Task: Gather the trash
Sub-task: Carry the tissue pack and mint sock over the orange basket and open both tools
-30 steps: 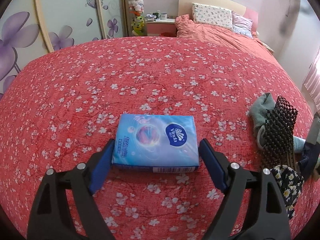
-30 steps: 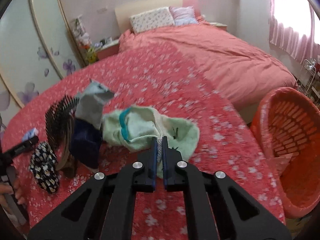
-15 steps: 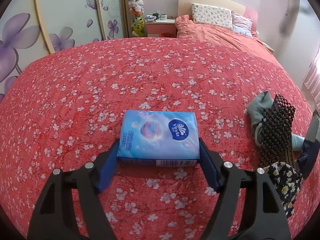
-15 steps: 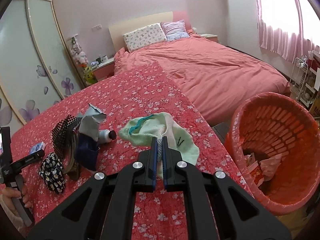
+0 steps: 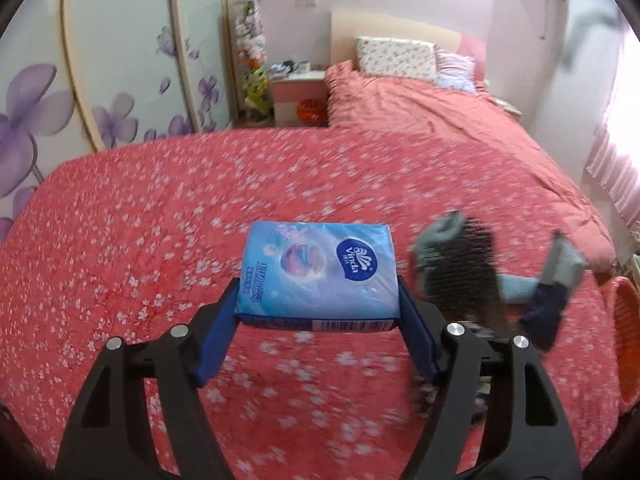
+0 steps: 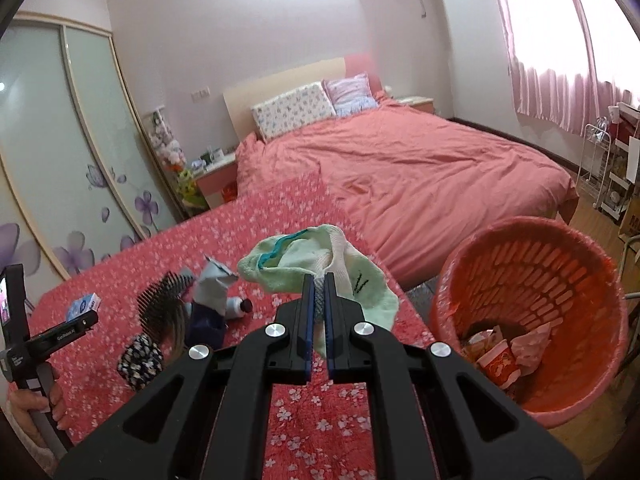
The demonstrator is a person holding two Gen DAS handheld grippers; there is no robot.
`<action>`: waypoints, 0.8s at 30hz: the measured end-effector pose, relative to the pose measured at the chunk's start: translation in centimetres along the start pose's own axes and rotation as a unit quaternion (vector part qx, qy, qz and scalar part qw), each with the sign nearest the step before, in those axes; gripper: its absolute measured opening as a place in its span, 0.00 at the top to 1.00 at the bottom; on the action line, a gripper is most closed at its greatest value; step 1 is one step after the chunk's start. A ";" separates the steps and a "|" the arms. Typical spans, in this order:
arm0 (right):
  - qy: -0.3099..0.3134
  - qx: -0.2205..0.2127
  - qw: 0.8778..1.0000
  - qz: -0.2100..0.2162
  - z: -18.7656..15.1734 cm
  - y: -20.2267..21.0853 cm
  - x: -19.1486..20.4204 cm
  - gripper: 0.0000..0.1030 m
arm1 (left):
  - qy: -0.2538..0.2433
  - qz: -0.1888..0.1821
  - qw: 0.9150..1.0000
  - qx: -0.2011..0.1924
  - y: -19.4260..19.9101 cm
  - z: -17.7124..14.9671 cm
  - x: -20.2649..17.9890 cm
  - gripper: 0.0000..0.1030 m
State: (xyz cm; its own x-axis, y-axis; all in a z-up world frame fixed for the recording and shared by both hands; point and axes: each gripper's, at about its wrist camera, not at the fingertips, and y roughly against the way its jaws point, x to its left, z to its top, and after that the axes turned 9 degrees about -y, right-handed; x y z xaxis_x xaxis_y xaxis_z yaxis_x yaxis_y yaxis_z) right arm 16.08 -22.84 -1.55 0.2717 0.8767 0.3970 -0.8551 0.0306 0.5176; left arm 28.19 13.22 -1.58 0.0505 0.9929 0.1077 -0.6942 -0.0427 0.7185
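Note:
My left gripper [image 5: 319,296] is shut on a blue tissue pack [image 5: 318,272] and holds it above the red flowered table cover [image 5: 160,208]. The pack also shows small at the left of the right wrist view [image 6: 83,307]. My right gripper [image 6: 319,286] is shut on a pale green sock [image 6: 316,264] and holds it up above the table's right edge, left of an orange basket [image 6: 532,312] with wrappers and a paper cup in its bottom.
A black hairbrush [image 6: 160,304], a grey cloth [image 6: 214,286], a dark blue cloth [image 6: 204,322], a small bottle [image 6: 238,307] and a black flowered item [image 6: 140,362] lie together on the table. A bed [image 6: 420,168] stands behind. Wardrobe doors [image 5: 100,60] are at left.
My left gripper closed on the tissue pack and lifted it off the table. My right gripper raised the green sock and carried it toward the orange basket.

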 end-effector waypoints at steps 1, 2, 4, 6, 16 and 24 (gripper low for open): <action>-0.002 -0.004 1.000 0.001 0.1 0.3 -0.2 0.95 | -0.004 -0.007 1.000 -0.006 0.9 0.2 -0.7 0.30; -0.003 -0.010 1.000 0.002 0.3 0.8 -0.4 0.95 | -0.008 -0.013 1.000 -0.010 1.5 0.3 -1.2 0.30; -0.005 -0.019 1.000 0.002 0.6 1.6 -0.7 0.95 | -0.017 -0.032 0.999 -0.022 3.1 0.7 -2.8 0.30; -0.008 -0.031 0.999 0.002 0.9 2.5 -1.3 0.95 | -0.028 -0.046 0.998 -0.032 4.3 1.1 -4.4 0.30; -0.034 -0.079 0.996 -0.013 2.1 5.9 -4.9 0.95 | -0.087 -0.132 0.985 -0.066 9.2 1.6 -13.7 0.30; -0.054 -0.104 0.993 -0.031 2.6 7.4 -7.8 0.95 | -0.124 -0.186 0.972 -0.072 10.6 0.9 -20.5 0.30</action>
State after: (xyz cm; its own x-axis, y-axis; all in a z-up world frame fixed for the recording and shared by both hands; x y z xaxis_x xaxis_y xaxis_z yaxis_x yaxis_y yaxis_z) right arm 8.75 -30.68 1.16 0.3632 0.8137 0.4538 -0.9048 0.1918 0.3801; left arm 20.46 -7.73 4.45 0.4765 0.8785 0.0341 -0.6868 0.3477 0.6383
